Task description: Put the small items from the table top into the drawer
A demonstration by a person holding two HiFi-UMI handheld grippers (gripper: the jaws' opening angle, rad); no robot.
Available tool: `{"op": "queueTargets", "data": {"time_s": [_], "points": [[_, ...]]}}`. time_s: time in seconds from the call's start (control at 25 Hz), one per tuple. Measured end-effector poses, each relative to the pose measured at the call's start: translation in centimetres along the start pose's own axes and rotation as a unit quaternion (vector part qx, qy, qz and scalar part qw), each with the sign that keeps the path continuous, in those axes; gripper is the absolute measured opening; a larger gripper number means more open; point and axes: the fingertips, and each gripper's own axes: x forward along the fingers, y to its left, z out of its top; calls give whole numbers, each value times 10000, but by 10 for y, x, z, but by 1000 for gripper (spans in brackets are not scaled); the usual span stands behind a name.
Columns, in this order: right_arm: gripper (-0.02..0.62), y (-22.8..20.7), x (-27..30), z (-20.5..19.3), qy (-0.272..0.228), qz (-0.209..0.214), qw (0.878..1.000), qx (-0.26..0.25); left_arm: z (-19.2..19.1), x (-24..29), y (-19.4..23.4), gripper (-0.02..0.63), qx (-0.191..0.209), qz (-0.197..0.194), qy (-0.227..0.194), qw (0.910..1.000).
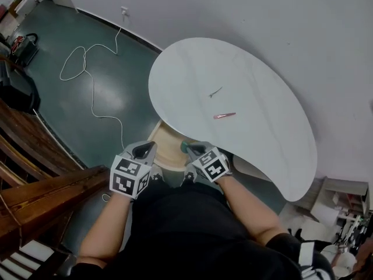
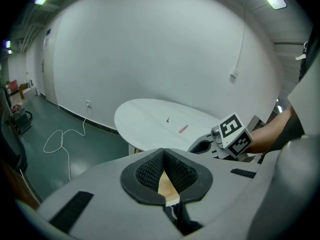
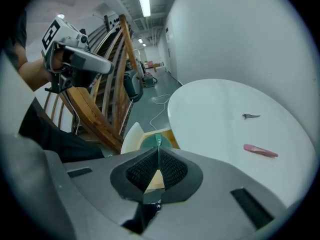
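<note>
1. Your right gripper (image 1: 187,149) pinches a thin green item (image 3: 157,140) between its tips. It is at the open drawer (image 1: 168,140), just below the near edge of the table (image 1: 262,150).
2. Your left gripper (image 1: 144,150) sits beside it, jaws pressed together on nothing.
3. The pink item (image 1: 224,115) and grey item (image 1: 215,91) lie on the table top, ahead and to the right. The pink one lies crosswise to you, and your right gripper is the nearer one.

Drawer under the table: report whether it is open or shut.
Open: the drawer stands pulled out past the white table's edge, its pale wooden inside showing in the head view.
</note>
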Motion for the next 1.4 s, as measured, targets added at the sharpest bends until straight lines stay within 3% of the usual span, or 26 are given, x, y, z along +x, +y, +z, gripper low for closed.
{"op": "queueTargets", "data": {"time_s": [0.56,1.08,1.4], "points": [[11,43,94,-13,696,717,9942,-402,-37,-22,24,14,-462,446,59,9979],[11,44,184,-28,1286,823,9843,-885,-62,-37,46,14,-842,837,119,9929],[12,42,215,-23,1365,778,9829,-964,-79,-44,48,14,-1017,920,206,9903]]}}
